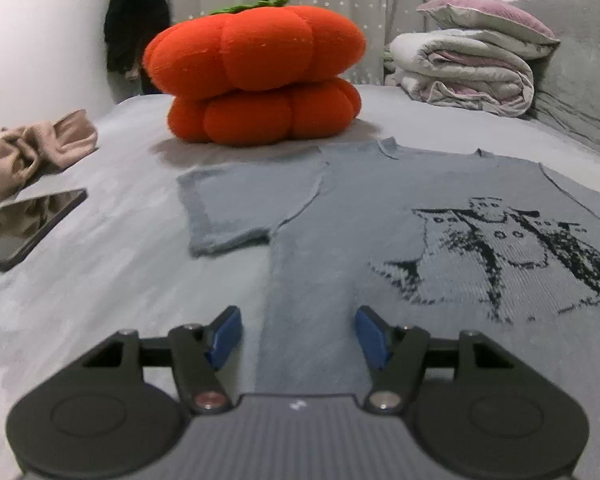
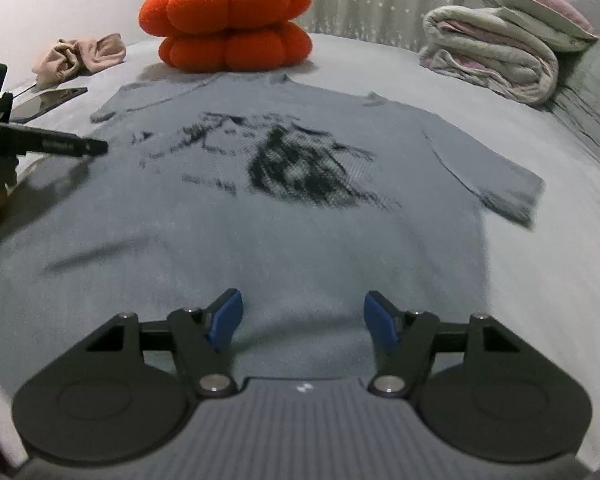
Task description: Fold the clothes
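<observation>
A grey-blue T-shirt (image 1: 340, 240) with a black printed picture lies spread flat, face up, on the bed; it also shows in the right wrist view (image 2: 260, 232). Its sleeves lie out to each side. My left gripper (image 1: 298, 334) is open and empty, low over the shirt's left side edge near the hem. My right gripper (image 2: 303, 318) is open and empty, low over the shirt's lower middle. Part of the left gripper's body (image 2: 40, 144) shows at the left edge of the right wrist view.
An orange pumpkin cushion (image 1: 256, 76) stands behind the shirt's collar. A folded quilt with a pillow (image 1: 468, 68) lies at the back right. A crumpled beige garment (image 1: 32, 152) and a dark phone (image 1: 24, 232) lie at the left. The bed sheet (image 1: 100, 280) is grey.
</observation>
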The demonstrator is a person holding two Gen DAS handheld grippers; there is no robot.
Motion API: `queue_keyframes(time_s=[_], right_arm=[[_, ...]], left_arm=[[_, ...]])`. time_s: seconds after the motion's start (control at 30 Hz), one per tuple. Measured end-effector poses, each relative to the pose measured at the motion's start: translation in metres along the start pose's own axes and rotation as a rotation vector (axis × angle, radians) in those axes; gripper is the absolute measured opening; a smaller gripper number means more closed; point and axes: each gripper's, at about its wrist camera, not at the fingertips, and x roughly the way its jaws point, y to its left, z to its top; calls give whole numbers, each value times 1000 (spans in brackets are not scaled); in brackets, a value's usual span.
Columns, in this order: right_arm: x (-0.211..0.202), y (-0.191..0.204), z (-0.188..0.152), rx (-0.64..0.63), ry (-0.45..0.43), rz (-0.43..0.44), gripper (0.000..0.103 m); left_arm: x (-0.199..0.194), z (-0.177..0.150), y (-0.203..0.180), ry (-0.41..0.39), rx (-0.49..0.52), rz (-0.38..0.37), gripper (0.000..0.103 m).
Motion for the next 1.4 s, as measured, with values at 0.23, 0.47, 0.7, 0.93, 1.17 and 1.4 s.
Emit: queue_keyframes(time_s=[0.23, 0.47, 0.7, 0.93, 1.17, 1.4], right_arm=[[-40, -12, -36, 48, 6, -12, 73], [-39, 22, 1, 56, -42, 42, 73], [22, 74, 45, 36, 13, 105, 74], [18, 78, 21, -41, 40, 117, 75], [-25, 49, -20, -82, 57, 145, 75], [-59, 18, -51, -35, 94, 162, 75]], left_arm=[[-38, -18, 6, 2, 11, -31, 65], [-61, -18, -29, -2, 80, -141, 65], [-50, -29, -75, 38, 231, -238, 65], [-63, -47, -57, 41, 259, -269, 65], [-92, -66, -25, 54, 252, -296, 65], [-114, -76, -2, 115, 232, -342, 65]])
